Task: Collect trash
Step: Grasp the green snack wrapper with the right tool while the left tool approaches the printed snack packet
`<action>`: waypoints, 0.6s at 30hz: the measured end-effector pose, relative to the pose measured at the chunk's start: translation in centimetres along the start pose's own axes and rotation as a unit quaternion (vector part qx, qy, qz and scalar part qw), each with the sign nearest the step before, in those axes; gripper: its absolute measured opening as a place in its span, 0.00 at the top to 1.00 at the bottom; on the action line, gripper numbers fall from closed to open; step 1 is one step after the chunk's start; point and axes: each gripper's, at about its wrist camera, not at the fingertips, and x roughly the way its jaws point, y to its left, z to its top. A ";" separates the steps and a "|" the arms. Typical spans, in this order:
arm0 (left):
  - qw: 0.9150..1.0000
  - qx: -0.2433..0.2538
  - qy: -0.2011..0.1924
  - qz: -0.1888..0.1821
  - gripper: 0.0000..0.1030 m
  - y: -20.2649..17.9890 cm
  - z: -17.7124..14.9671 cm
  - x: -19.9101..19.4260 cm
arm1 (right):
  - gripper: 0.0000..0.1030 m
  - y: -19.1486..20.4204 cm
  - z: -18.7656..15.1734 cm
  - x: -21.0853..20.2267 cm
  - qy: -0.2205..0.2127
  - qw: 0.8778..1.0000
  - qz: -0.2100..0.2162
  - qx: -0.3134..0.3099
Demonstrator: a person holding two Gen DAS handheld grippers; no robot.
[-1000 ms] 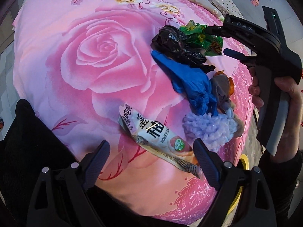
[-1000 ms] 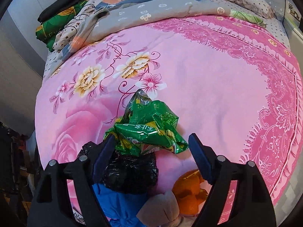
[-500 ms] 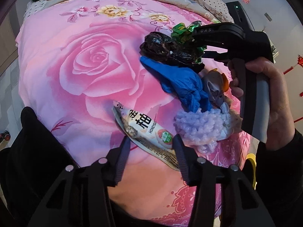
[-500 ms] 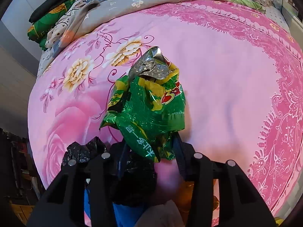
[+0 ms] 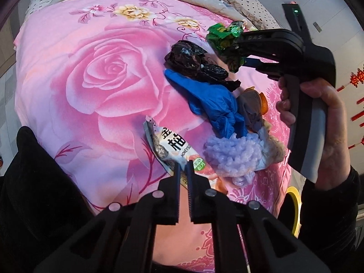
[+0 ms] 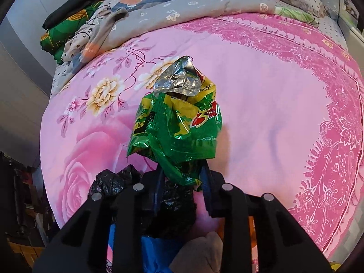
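Left tool (image 5: 183, 170) is clamping the near end of the flat white-and-grey printed snack wrapper (image 5: 169, 146); its jaws have just been closing and are now nearly touching with the wrapper's edge pinched between them. The wrapper is lying on the pink rose-print bedspread (image 5: 102, 79), running away from the tool toward the upper left.

Right tool (image 6: 182, 177) is gripping the crumpled green-and-yellow foil snack bag (image 6: 177, 127); its jaws have just been closing on the bag's lower end, and the bag is sticking up beyond the fingertips, silver lining showing at the top. In the left wrist view the bag (image 5: 224, 37) is sitting at the tip of the right tool (image 5: 236, 53), above the bedspread, with a person's hand (image 5: 318, 122) wrapping the grey handle.

Remaining pile is lying between the two tools: crumpled black plastic bag (image 5: 193, 61), blue plastic bag (image 5: 213, 100) touching it, a grey-and-orange soft item (image 5: 252, 104), and a fuzzy lilac knitted item (image 5: 234, 154) just beside the wrapper. A grey patterned quilt (image 6: 204, 6) is bunching at the far edge of the bed.
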 end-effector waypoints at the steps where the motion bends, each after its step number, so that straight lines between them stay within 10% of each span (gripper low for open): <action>1: 1.000 -0.003 0.001 -0.003 0.97 0.1 0.0 -0.1 | 0.73 0.0 0.1 -0.4 -0.004 1.000 0.001 0.000; 16: 0.999 -0.008 0.005 -0.036 1.00 1.1 0.7 -1.8 | 0.73 1.1 -0.7 -5.3 -0.036 0.999 0.003 -0.019; 18: 0.999 -0.007 0.011 -0.042 0.87 0.9 0.7 -2.1 | 0.73 1.1 -0.8 -5.5 -0.035 0.999 0.006 -0.018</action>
